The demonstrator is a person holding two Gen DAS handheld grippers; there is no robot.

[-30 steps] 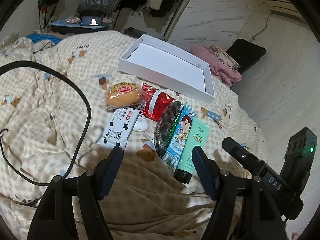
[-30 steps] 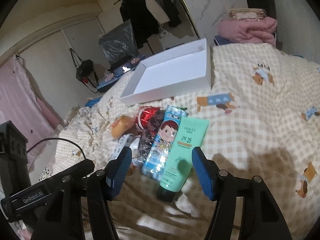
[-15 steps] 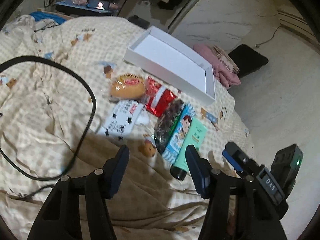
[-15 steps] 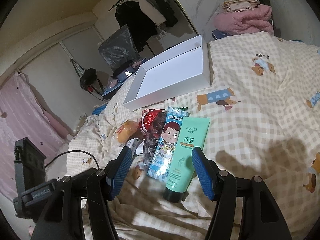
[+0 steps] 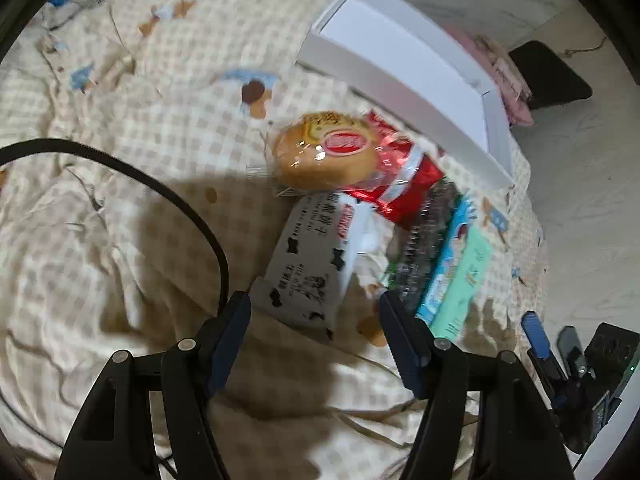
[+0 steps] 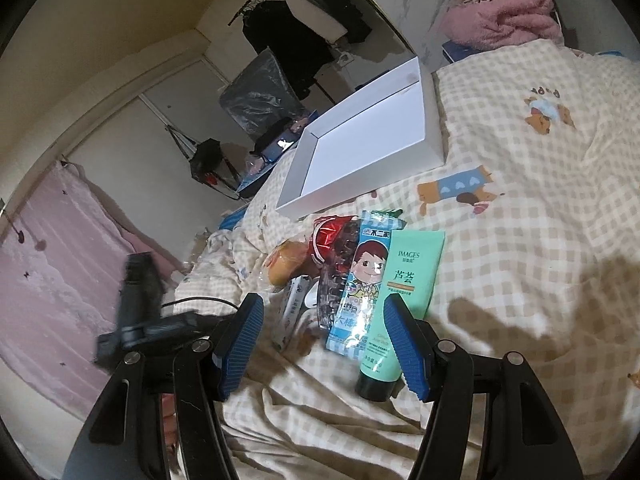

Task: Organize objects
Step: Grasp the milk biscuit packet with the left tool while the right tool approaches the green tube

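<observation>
Left tongs (image 5: 314,306) nearer cow-print packet (image 5: 308,264), jaws reopening, unclamped

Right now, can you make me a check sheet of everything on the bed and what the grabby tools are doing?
Surface: checked bedspread with bear prints, rumpled.
Job's things: white box, nothing seen inside; bun packet, red packet, cow-print packet, dark ridged packet, blue cartoon packet and green tube lie close together below it.
Clutter: pink blankets beyond the bed.
Grippers: left tool open, jaws just opening, around the cow-print packet's near end, not pressing; right tool open above the blue packet and tube.
Cables: black cable loops across the bedspread.
Surroundings: hanging dark clothes, pink curtain.
</observation>
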